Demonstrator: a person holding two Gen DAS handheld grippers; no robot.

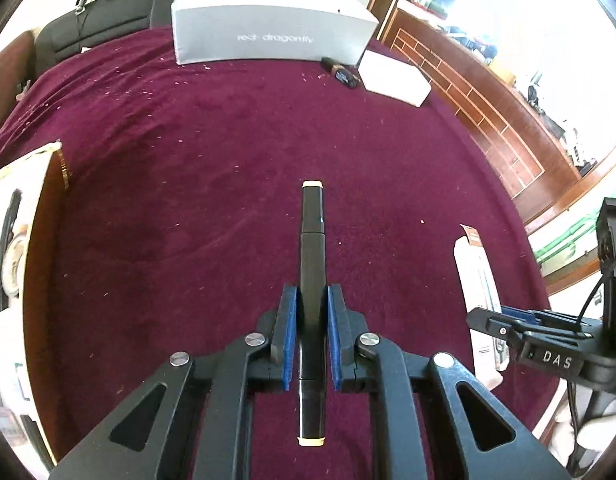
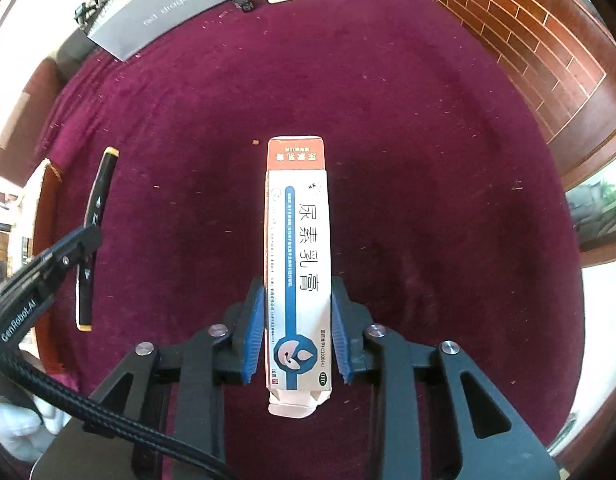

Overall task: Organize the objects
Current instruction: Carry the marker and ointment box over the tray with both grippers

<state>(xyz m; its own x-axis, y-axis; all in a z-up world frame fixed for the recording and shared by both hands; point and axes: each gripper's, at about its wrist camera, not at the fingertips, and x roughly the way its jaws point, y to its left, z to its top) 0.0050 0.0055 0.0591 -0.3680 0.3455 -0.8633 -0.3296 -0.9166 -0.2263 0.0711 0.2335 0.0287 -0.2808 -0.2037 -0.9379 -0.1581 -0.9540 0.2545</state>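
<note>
A black marker pen (image 1: 312,264) with cream end caps sits between the blue pads of my left gripper (image 1: 312,292), which is shut on it just above the maroon cloth (image 1: 187,200). The pen also shows in the right wrist view (image 2: 95,236). A long white, blue and orange ointment carton (image 2: 297,264) lies lengthwise between the blue pads of my right gripper (image 2: 297,280), which is shut on it. In the left wrist view the carton (image 1: 478,280) and the right gripper (image 1: 504,322) are at the right edge.
A grey shoe box (image 1: 267,24) stands at the far edge of the cloth, with a small dark object (image 1: 344,72) and a white box (image 1: 394,76) to its right. An open box (image 1: 31,248) with brown sides stands at the left. Wooden floor lies beyond the table on the right.
</note>
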